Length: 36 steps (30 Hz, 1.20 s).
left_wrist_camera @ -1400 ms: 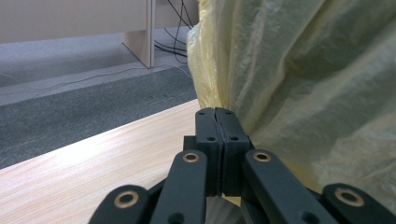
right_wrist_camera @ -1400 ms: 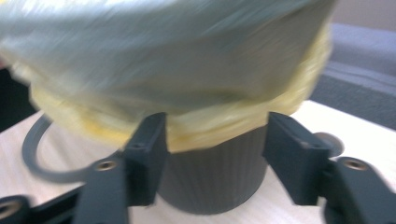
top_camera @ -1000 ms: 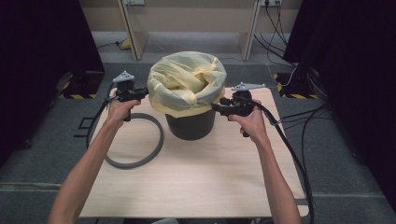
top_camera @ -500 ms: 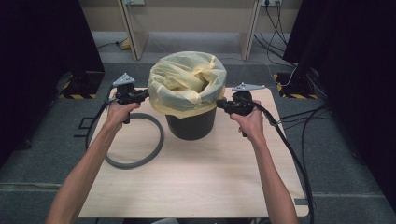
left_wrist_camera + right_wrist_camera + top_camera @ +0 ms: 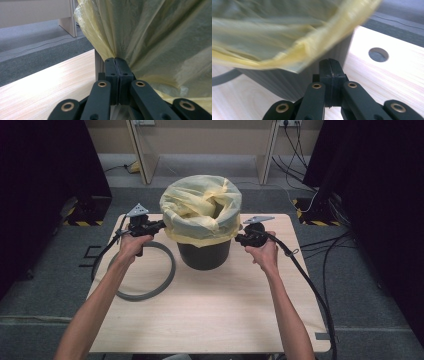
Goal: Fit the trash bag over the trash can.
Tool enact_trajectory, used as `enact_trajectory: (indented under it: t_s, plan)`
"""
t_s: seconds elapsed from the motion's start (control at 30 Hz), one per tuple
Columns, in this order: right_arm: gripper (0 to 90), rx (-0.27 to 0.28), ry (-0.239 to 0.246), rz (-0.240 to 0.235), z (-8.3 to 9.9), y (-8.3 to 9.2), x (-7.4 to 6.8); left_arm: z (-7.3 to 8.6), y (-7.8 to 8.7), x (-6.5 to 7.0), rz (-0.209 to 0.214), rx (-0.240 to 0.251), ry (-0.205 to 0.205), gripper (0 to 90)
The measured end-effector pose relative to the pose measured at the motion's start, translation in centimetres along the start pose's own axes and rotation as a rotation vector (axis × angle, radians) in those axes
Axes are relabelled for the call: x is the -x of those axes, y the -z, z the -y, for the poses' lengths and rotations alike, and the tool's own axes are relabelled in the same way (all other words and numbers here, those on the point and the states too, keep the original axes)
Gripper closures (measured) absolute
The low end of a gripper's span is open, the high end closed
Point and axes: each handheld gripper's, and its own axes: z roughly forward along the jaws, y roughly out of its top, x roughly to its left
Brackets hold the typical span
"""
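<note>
At the bottom of the frame the forearms reach up over the table (image 5: 210, 320). In the middle stands the dark bin (image 5: 204, 254), yellow bag (image 5: 200, 210) draped over its rim, the grey ring (image 5: 145, 270) lying to its left. The left tool (image 5: 116, 61) is clamped on a fold of the bag. The right tool (image 5: 330, 62), which gaped a second ago, has just closed with nothing between its pads, and the bag's hem hangs loose just above it. That side has likely slipped free and probably needs regripping before the bag is pulled further down
</note>
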Motion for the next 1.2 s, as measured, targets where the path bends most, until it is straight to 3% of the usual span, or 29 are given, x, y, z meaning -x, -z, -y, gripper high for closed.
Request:
enact_trajectory:
  t_s: [0.07, 0.13, 0.27, 0.37, 0.5, 0.57, 0.73, 0.77, 0.9, 1.2]
  plan:
    - [89.6, 0.059, -0.056, -0.023, 0.0, 0.8, 0.4, 0.0, 0.2, -0.1, 0.005, 0.006, 0.006, 88.9]
    - [77.6, 0.127, -0.110, -0.028, -0.3, 2.4, 0.9, -0.1, 0.5, 0.1, 0.012, 0.011, -0.001, 88.8]
    - [66.0, 0.215, -0.129, -0.029, -1.2, 4.9, 1.1, -0.3, 0.8, 0.4, 0.014, 0.019, -0.009, 88.6]
    - [58.9, 0.223, -0.137, -0.022, -1.7, 5.2, 0.8, -0.3, 0.8, 0.5, 0.015, 0.017, -0.010, 88.5]
    - [54.5, 0.193, -0.157, -0.051, -1.8, 3.8, 0.1, -0.4, 0.8, 0.7, 0.020, 0.020, -0.014, 88.4]
    - [57.5, 0.169, -0.161, -0.049, -1.6, 2.9, 0.1, -0.4, 0.8, 0.8, 0.022, 0.020, -0.016, 88.4]
    - [87.5, 0.139, -0.148, -0.084, -1.1, 1.3, 0.5, -0.2, 0.8, 0.9, 0.028, 0.020, -0.022, 88.5]
    - [89.7, 0.134, -0.140, -0.079, -1.0, 1.1, 0.4, -0.2, 0.8, 0.9, 0.027, 0.019, -0.023, 88.8]
    - [90.0, 0.075, -0.097, -0.034, -0.6, 0.1, 0.7, 0.1, 0.4, 0.8, 0.006, 0.006, -0.037, 89.7]
    - [90.0, 0.031, -0.137, -0.029, 0.6, -2.6, 2.0, 2.0, -1.1, -0.7, -0.028, -0.021, 0.028, 90.0]
